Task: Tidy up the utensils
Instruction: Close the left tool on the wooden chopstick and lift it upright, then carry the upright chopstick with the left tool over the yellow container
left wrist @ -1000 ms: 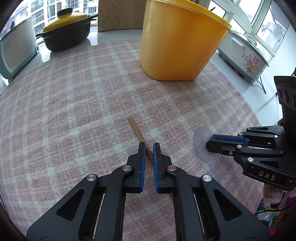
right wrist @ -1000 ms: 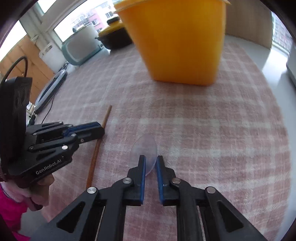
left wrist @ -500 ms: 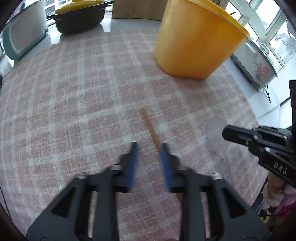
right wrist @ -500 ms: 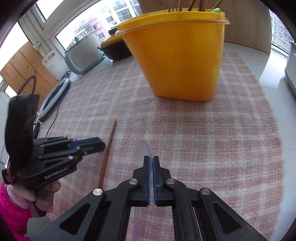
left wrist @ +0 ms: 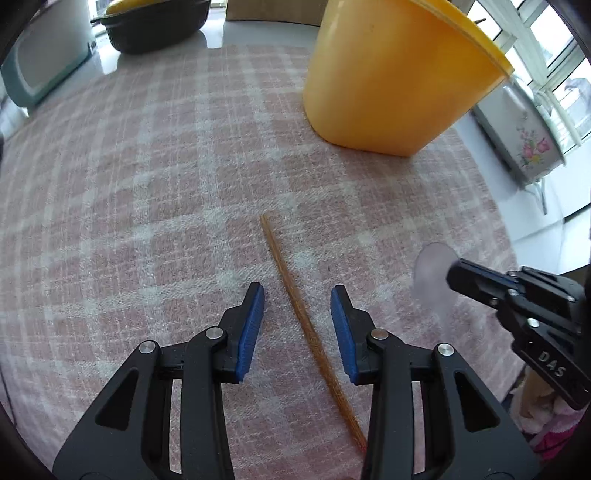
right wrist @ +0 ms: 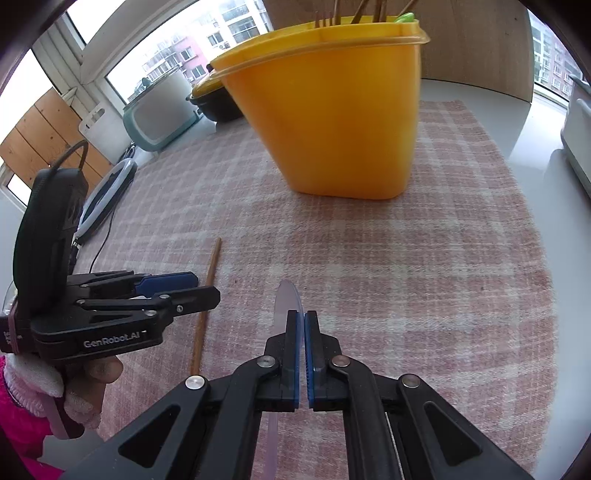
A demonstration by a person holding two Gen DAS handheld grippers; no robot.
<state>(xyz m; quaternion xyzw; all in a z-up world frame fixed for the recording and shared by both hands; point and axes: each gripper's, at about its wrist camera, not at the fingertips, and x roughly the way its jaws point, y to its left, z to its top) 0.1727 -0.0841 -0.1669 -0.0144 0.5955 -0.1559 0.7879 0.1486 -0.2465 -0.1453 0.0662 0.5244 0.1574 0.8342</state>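
One chopstick (left wrist: 306, 325) flat on checked cloth (left wrist: 147, 206), between spread jaws of left gripper (left wrist: 297, 306). Right gripper (right wrist: 300, 332) jaws clamped on clear plastic spoon (right wrist: 286, 299). Yellow bin (right wrist: 332, 110) beyond, utensils inside.

Black pot (left wrist: 155, 26) (yellow lid), teal appliance (right wrist: 162, 114), floral cooker (left wrist: 517, 136)

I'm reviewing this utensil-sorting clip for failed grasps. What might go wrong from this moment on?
The left gripper is open astride the chopstick, which lies flat on the checked cloth and runs at a slant between the fingers; closing may roll or skew it instead of pinching it.

The right gripper is shut on the clear plastic spoon, held edge-on; it may twist or slip on the way to the yellow bin.
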